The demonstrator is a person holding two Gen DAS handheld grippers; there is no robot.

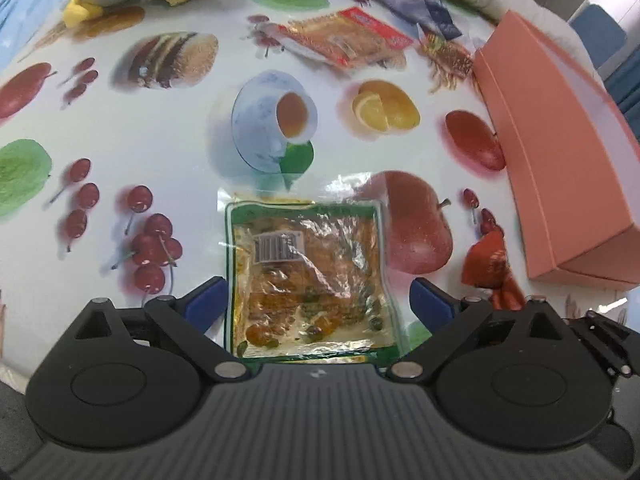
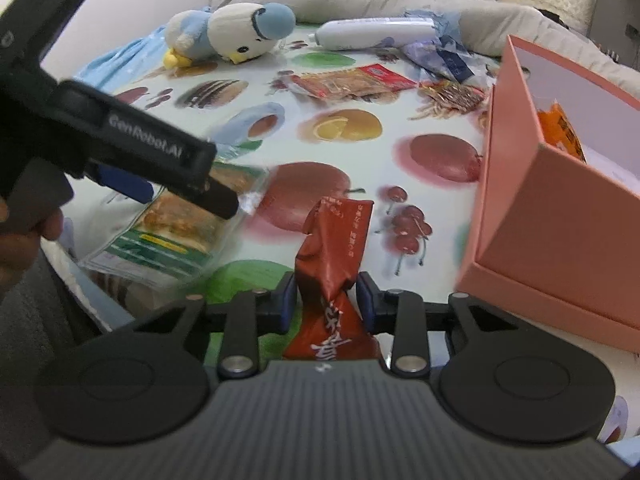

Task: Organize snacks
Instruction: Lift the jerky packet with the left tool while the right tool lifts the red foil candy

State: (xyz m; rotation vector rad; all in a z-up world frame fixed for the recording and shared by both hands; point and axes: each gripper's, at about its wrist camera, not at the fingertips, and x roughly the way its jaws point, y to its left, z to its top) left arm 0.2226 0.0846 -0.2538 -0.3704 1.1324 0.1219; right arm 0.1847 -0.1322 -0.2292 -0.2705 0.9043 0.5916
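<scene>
Two claws work over a desk covered in a fruit-print cloth. The left claw stands spread wide, its blue pads on either side of a clear green-edged snack pack lying flat on the cloth; a gap shows on both sides, so nothing is gripped. In the right wrist view that same pack is blurred and partly covered by the left claw's black body at 9 o'clock. The right claw is pinched on a crumpled red snack packet, whose lower end is cut off behind the claw's housing. A pink box stands open at 3 o'clock; only an orange wrapper peeks above its wall, the rest of its inside is hidden. Farther off at 12 o'clock lie a red-labelled snack pack and a plush bird.
</scene>
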